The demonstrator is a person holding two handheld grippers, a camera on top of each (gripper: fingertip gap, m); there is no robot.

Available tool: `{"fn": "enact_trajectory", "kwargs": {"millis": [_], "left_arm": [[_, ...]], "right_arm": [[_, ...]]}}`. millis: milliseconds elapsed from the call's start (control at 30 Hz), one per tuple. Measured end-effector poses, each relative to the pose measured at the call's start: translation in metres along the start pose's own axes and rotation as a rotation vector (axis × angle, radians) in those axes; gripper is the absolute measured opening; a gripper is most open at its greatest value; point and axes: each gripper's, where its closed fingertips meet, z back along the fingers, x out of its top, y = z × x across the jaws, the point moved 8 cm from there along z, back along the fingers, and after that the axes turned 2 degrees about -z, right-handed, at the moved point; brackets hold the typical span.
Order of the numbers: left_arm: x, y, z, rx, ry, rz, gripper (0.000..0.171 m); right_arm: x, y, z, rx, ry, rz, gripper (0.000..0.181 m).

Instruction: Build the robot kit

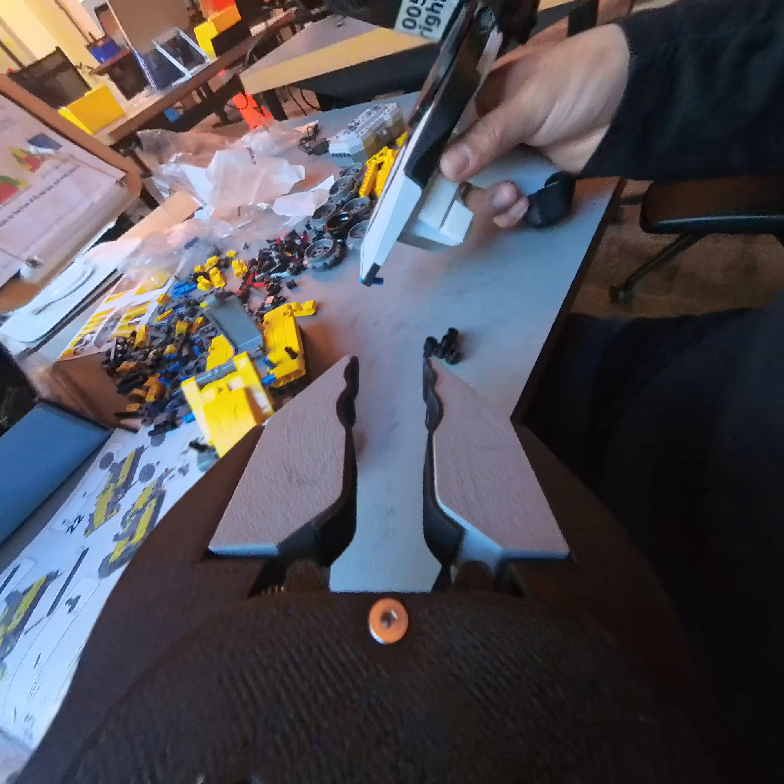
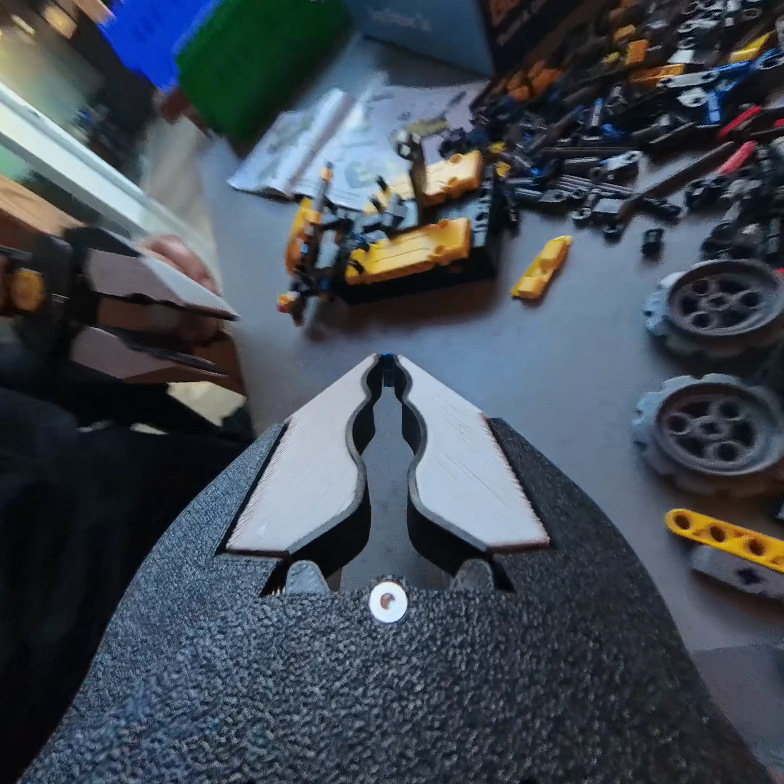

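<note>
My left gripper (image 1: 390,360) is open and empty above the grey table (image 1: 488,292), close to a small cluster of black pins (image 1: 443,345). My right gripper (image 2: 387,358) is shut on a small blue pin (image 2: 386,369) and holds it above the table. It also shows in the left wrist view (image 1: 371,275), held by a hand (image 1: 530,110), with the blue pin (image 1: 373,280) at its tip. A partly built yellow and black model (image 2: 390,237) lies ahead of the right gripper; it also shows in the left wrist view (image 1: 259,360). The left gripper shows at the left edge of the right wrist view (image 2: 229,343).
A pile of black, blue and yellow pieces (image 1: 178,339) covers the table's left part. Grey wheels (image 2: 717,428) lie at the right, also seen in the left wrist view (image 1: 339,212). A yellow beam (image 2: 725,536), an instruction booklet (image 2: 318,144), crumpled plastic bags (image 1: 237,174) and a chair (image 1: 700,212) are around. My hands' fingertips stand some 10 cm from each other.
</note>
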Motion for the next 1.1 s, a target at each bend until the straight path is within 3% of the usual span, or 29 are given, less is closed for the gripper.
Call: {"fn": "enact_trajectory", "kwargs": {"millis": [233,467,733,1100], "left_arm": [[-0.022,0.008,0.019,0.020,0.011,0.066,0.026],[-0.038,0.017,0.030,0.064,-0.002,0.123,0.024],[-0.046,0.026,0.048,0.074,-0.047,0.293,0.026],[-0.069,0.058,0.089,0.140,-0.201,0.489,0.026]], "right_arm": [[0.008,-0.020,-0.019,-0.259,0.166,0.208,0.005],[0.012,-0.024,-0.019,-0.245,0.158,0.192,0.010],[0.016,-0.021,-0.013,-0.233,0.073,0.207,0.022],[0.023,-0.024,-0.001,-0.156,-0.048,0.137,0.029]]}}
